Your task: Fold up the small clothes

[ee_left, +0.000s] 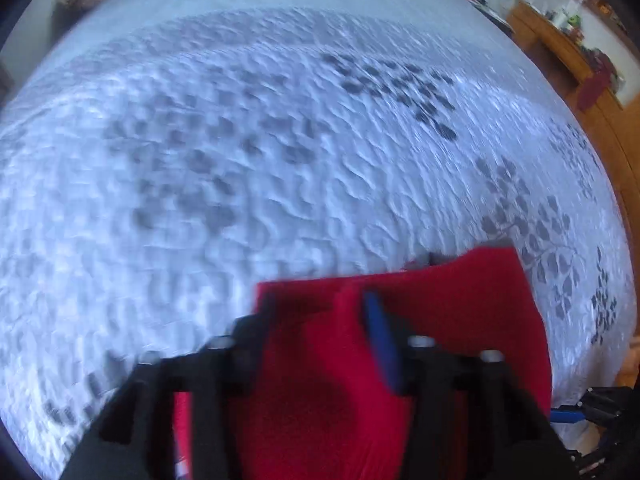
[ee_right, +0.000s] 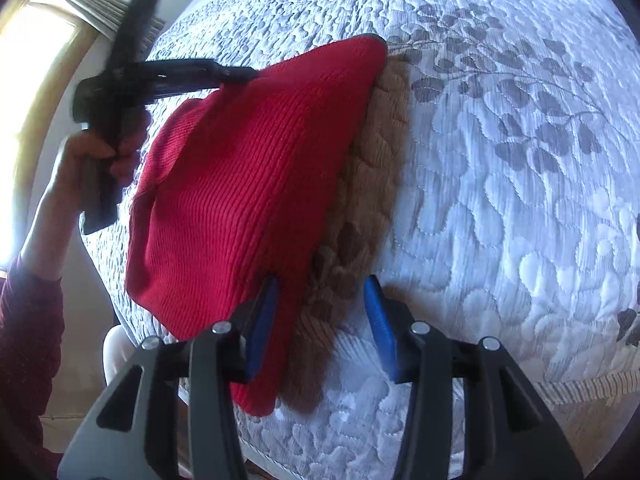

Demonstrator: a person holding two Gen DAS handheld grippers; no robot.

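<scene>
Two grippers work: left gripper [ee_right: 240, 74] fingers clamp the red ribbed knit garment [ee_right: 240, 184] aloft; right gripper [ee_right: 322, 328] fingers gape, released. Lay its edge squarely over the brown fabric [ee_right: 360, 208] on the quilted bed [ee_right: 500, 220].

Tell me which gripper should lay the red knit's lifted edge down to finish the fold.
Left, probably. The left gripper is shut on the red knit, holding its far edge up, while the right gripper sits open at the near edge, gripping nothing.

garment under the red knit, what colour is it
Brown, with a raised quilted texture; clearest in the right wrist view.
</scene>
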